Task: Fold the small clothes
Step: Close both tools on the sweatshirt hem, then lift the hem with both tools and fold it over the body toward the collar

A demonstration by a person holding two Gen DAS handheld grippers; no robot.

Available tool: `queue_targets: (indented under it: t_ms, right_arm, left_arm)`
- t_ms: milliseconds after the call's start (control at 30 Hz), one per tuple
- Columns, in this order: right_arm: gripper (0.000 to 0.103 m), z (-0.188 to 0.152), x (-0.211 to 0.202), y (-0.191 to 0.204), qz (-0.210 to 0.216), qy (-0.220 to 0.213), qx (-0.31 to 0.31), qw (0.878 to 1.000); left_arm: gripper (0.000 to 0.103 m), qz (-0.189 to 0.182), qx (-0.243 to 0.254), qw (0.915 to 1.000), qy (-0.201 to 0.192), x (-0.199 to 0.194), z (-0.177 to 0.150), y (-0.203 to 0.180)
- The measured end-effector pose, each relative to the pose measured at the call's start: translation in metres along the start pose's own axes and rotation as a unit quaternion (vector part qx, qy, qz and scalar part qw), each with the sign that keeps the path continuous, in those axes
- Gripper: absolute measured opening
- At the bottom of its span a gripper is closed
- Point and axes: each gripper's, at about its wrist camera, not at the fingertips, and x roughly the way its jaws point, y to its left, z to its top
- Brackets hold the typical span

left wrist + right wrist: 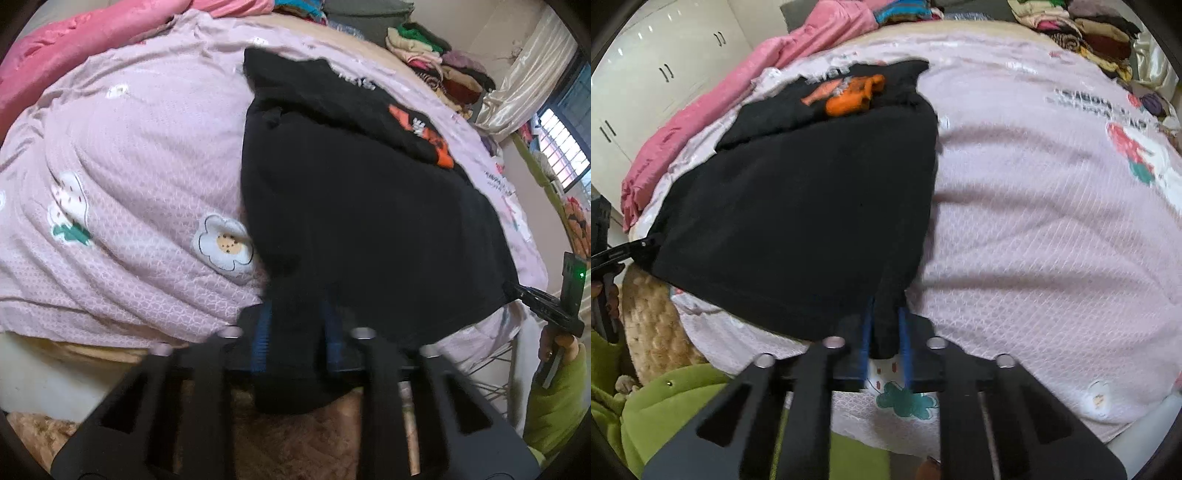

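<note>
A black garment (362, 206) with an orange print (436, 140) lies spread on the pale pink flowered sheet (140, 177) of a bed. My left gripper (297, 328) is shut on the garment's near left corner, with black cloth bunched between its blue pads (261, 332). My right gripper (886, 338) is shut on the near right corner, a fold of the black garment (798, 206) pinched between its pads (904, 343). Each gripper shows in the other's view: the right gripper (543, 306) at the hem's far end, the left gripper (631, 251) at the left edge.
A pink quilt (74, 44) lies along the far left of the bed. Stacks of folded clothes (443, 62) sit at the back right, near a curtain and window (565, 140). White wardrobe doors (657, 85) stand at left. A person's green sleeve (672, 406) is close below.
</note>
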Motion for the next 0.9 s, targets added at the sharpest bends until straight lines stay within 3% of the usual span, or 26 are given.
queue_targets:
  t_ms: [367,633,900]
  right_arm:
    - [0.008,0.04,-0.055,0.009,0.073,-0.135,0.006,0.988]
    - [0.008,0.072,-0.077,0.002,0.068,-0.212,0.035,0.974]
    - [0.008,0.094,-0.092,-0.011,0.06,-0.259,0.07,0.962]
  left_arm:
    - [0.006,-0.039,0.0,0.9979,-0.051,-0.031,0.022,-0.005]
    - [0.004,-0.048,-0.016,0.994,-0.097,-0.051,0.053,0.002]
    - [0.004,-0.054,-0.029,0.99,-0.127,-0.057,0.082,0.005]
